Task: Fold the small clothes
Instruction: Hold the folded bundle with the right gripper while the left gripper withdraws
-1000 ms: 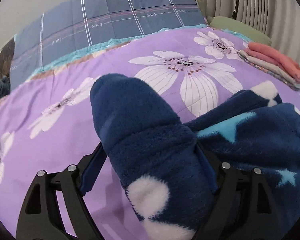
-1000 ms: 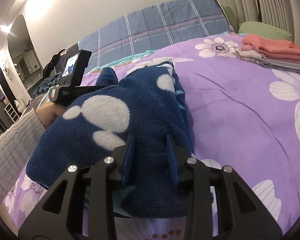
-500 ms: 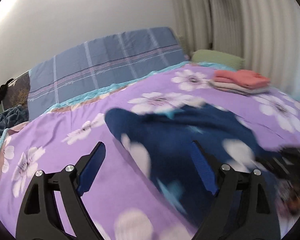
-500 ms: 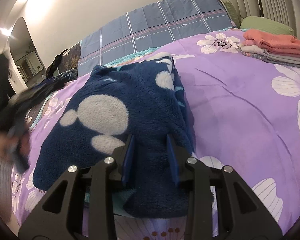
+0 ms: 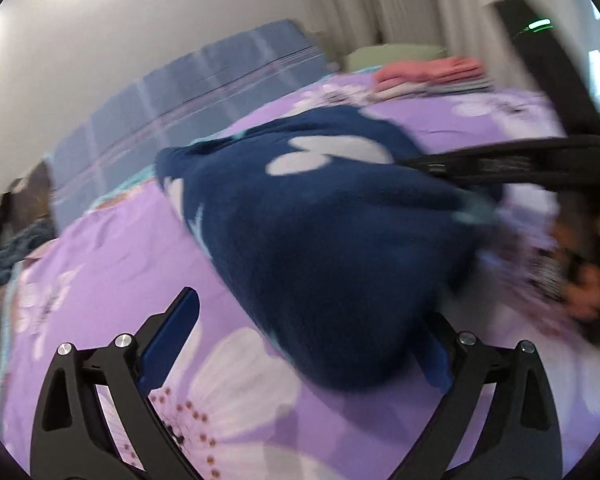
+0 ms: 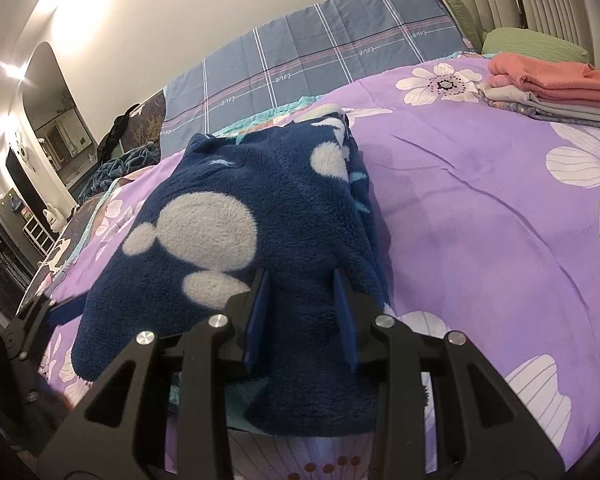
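Now the right claw point(image 6: 302, 320) pinches the near edge of the folded navy fleece garment point(image 6: 236, 240) lying mid-bed point(image 6: 480, 220), while the left claw point(image 5: 300, 344), jaws just opened wide, holds nothing. Pulling one-handed could drag the fold undone.

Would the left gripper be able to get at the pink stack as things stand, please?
Probably not directly: the blue fleece and the right gripper lie between the open left gripper and the pink stack at the bed's far side.
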`<state>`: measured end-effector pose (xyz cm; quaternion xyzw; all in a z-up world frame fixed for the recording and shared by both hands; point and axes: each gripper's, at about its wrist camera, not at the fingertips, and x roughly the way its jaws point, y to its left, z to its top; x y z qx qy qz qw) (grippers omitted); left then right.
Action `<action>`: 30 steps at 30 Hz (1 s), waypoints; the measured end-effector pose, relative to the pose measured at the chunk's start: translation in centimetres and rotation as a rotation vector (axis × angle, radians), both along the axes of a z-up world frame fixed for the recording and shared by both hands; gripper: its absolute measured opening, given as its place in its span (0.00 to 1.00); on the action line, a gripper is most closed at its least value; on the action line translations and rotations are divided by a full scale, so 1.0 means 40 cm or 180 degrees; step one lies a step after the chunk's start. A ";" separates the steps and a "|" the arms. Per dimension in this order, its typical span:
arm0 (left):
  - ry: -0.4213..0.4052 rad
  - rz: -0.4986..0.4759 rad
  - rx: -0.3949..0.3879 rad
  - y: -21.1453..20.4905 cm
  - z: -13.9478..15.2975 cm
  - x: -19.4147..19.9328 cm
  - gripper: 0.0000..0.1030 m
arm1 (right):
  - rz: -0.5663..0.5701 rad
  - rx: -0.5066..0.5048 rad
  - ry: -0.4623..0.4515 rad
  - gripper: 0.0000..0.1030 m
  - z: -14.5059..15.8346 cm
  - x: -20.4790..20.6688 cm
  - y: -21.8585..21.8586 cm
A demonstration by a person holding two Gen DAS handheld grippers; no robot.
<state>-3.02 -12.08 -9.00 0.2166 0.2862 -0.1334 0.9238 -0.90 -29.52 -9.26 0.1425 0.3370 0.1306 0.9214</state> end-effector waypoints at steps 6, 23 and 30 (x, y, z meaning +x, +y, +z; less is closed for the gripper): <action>-0.0221 0.0337 0.0236 0.010 0.025 0.007 0.95 | -0.0010 0.0070 -0.0006 0.31 -0.001 0.001 -0.013; 0.0478 -0.0640 -0.0310 0.134 0.139 -0.099 0.44 | 0.0096 -0.0034 -0.0032 0.32 -0.001 -0.002 -0.005; 0.0227 -0.0724 -0.0755 0.097 0.208 0.010 0.37 | 0.0080 -0.0136 -0.0066 0.33 0.002 -0.009 0.008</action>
